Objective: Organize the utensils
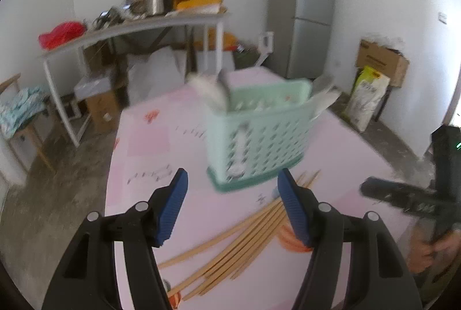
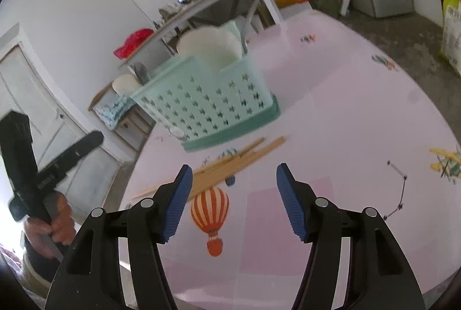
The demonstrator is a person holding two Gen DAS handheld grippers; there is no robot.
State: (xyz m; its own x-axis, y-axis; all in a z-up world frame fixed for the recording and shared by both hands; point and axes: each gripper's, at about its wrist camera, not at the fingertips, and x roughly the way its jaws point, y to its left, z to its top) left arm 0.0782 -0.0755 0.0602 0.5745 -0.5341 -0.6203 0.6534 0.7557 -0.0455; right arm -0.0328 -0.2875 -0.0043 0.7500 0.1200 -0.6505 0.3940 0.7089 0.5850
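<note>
Both grippers empty. Left gripper (image 1: 232,191) jaws spread wide, nothing between the pads; right gripper (image 2: 234,186) same, wide apart and holding nothing

Progress, as a judgement: partly done at best. Mint basket (image 1: 259,131) stands on the pink bench (image 1: 161,165) and already has items in it: white bowl-like pieces and what looks like a spoon handle sticking up, too blurred to be sure. Loose chopsticks (image 1: 230,246) lie in a fanned pile on the bench just in front of the basket, none picked up. So the chopsticks look like the remaining work; need gathering and dropping into the basket

View differences:
- left wrist: chopstick pile runs under and between the jaws, close in; right-hand device visible at the right edge. Also shows something orange under the sticks, partly hidden by the right finger
- right wrist: chopsticks (image 2: 219,168) sit ahead of the left finger, off to the left of the gap; balloon print (image 2: 210,212) on the bench cover is plainly seen, and a large white bowl (image 2: 210,44) in the basket (image 2: 207,105) reads clearer here. Left hand (image 2: 54,220) on its handle visible at far left
</note>
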